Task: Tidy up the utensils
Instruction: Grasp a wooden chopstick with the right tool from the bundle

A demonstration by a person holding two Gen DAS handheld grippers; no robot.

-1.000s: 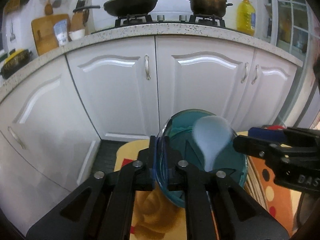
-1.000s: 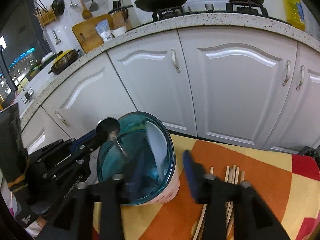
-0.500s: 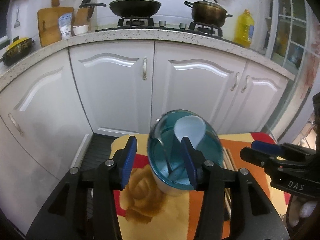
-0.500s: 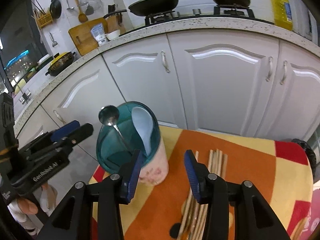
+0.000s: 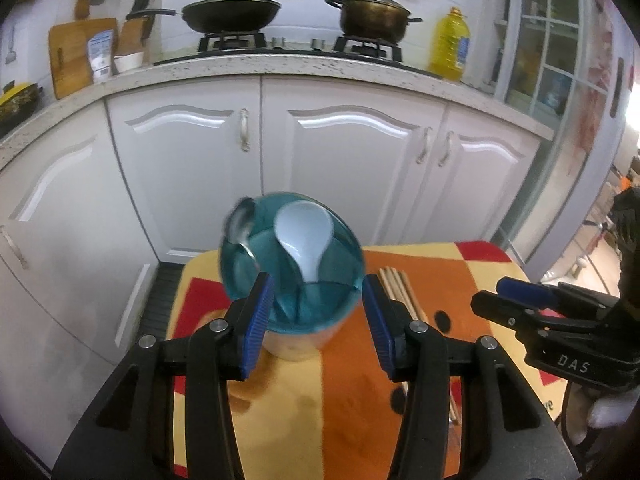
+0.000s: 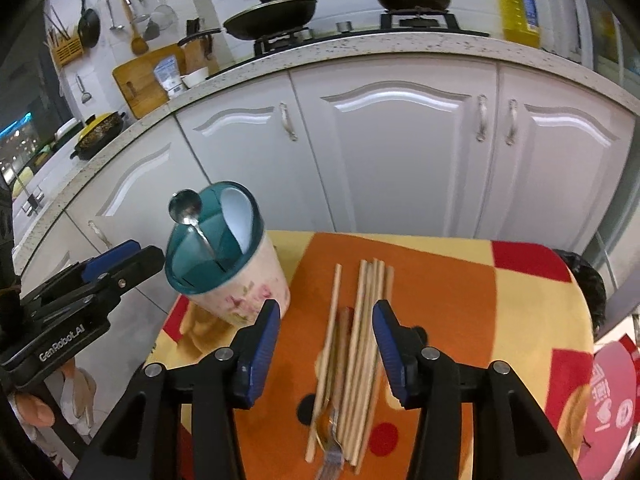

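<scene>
Surface (image 6: pixel 520 300): small, covered by an orange, yellow and red patterned cloth, set in front of white kitchen cabinets (image 6: pixel 400 152).

Utensil holder (image 6: pixel 236 276): pale floral cup with a teal divided top, standing upright at the far left corner of the surface. A white ladle-type spoon (image 5: pixel 305 236) and a metal spoon (image 6: pixel 186 210) stand in it, bowls up.

Chopsticks (image 6: pixel 364 316): loose bundle lying flat mid-surface, running from the far side toward the near edge, just beside the holder and apart from it. A fork (image 6: pixel 332 456) lies among their near ends; a second metal piece beside it is too blurred to name.

Left hand-held gripper (image 5: pixel 318 316): jaws wide apart, straddling the holder's near side, pads not touching it. Holds nothing.

Right hand-held gripper (image 6: pixel 325 344): jaws apart, hovering over the chopstick bundle. Holds nothing.

Step in hand, as judged: two spoons are stowed; chopsticks and fork remain. Right side is lining up a pick. Next move calls for lowering onto the sticks, closing across the bundle, then tipping them upright into a free compartment. Thin flat sticks may slip or scatter.
</scene>
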